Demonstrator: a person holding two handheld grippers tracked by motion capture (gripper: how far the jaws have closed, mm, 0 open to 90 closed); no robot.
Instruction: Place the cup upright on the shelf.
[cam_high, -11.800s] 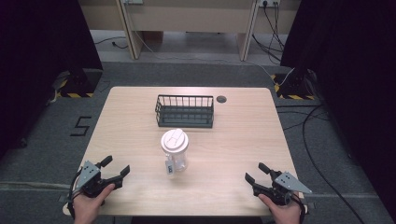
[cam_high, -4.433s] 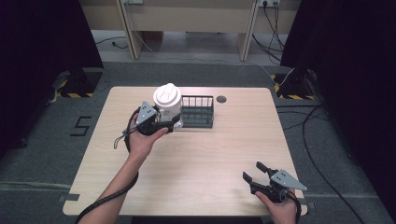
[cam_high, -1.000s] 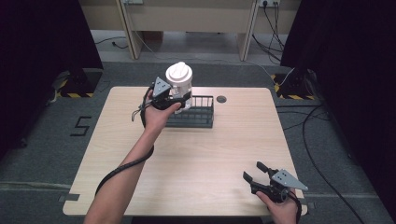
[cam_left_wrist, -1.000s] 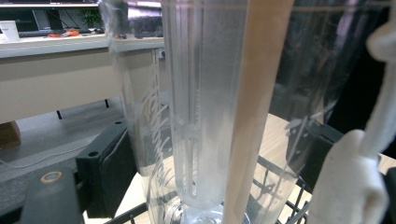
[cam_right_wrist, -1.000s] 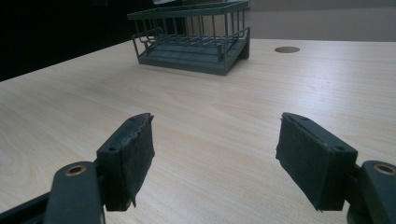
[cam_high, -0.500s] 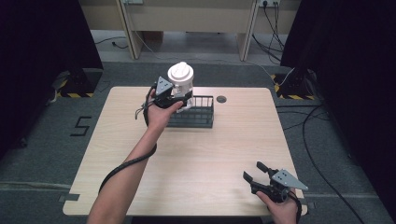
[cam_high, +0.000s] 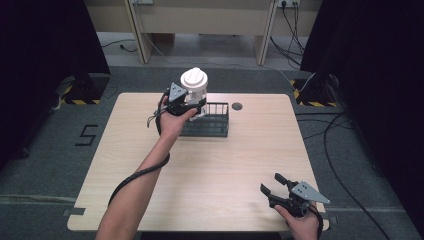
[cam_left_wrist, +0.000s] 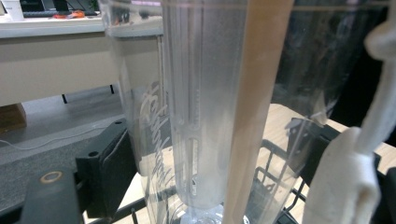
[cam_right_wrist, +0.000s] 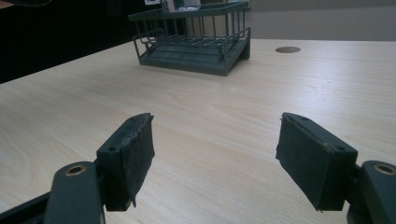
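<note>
A clear plastic jug with a white lid (cam_high: 194, 88) hangs upright over the left end of the dark wire basket (cam_high: 214, 124), and my left gripper (cam_high: 186, 107) is shut on its body. In the left gripper view the jug's clear wall (cam_left_wrist: 201, 116) stands between the black jaws, its white handle (cam_left_wrist: 348, 177) at the right. At the table's near right corner my right gripper (cam_high: 272, 186) rests open with nothing between its pads (cam_right_wrist: 130, 158). The basket (cam_right_wrist: 196, 39) lies far ahead of it.
The light wooden table (cam_high: 210, 170) has a round cable hole (cam_high: 237, 106) to the right of the basket. Desks and cables stand on the floor past the far edge. Dark curtains flank both sides.
My left gripper picked the jug up from mid-table and carried it to the far side, over the basket's left end. In the last second it has sunk slightly. The right gripper has stayed put.
</note>
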